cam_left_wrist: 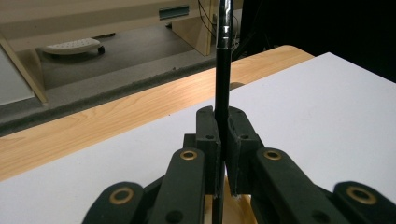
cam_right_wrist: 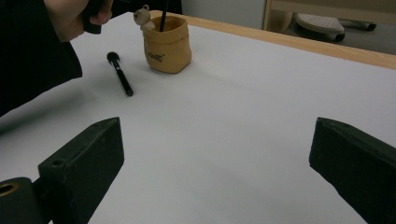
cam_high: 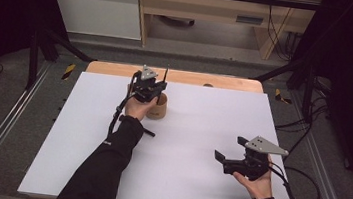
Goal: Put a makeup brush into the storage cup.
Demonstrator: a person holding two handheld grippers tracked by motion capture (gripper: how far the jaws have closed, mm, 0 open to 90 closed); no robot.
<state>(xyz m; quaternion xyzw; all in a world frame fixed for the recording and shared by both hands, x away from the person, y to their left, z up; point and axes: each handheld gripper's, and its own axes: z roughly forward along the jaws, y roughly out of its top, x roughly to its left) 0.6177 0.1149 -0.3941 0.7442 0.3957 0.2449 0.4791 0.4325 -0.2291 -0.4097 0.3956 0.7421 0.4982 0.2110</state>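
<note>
**Brush held upright over the holder**

A slim black-handled brush with a silver ferrule point(cam_left_wrist: 223, 60) stands vertical, pinched between the shut pads of the left claw point(cam_left_wrist: 222, 140); its lower end runs down into the small tan cup-shaped holder with a bear figure on its rim point(cam_right_wrist: 167, 44). Held plumb like this, it can probably slide straight into the holder without catching the rim. In the high view the left claw point(cam_high: 148, 87) sits directly above the holder point(cam_high: 157, 107), toward eleven o'clock on the white worktop point(cam_high: 194, 147). A second black brush with a round head point(cam_right_wrist: 119, 73) lies flat just beside the holder, at about its seven o'clock, likely next to go in. The right claw point(cam_high: 231, 153) rests at four o'clock, jaws wide and empty, well apart from everything.
</note>
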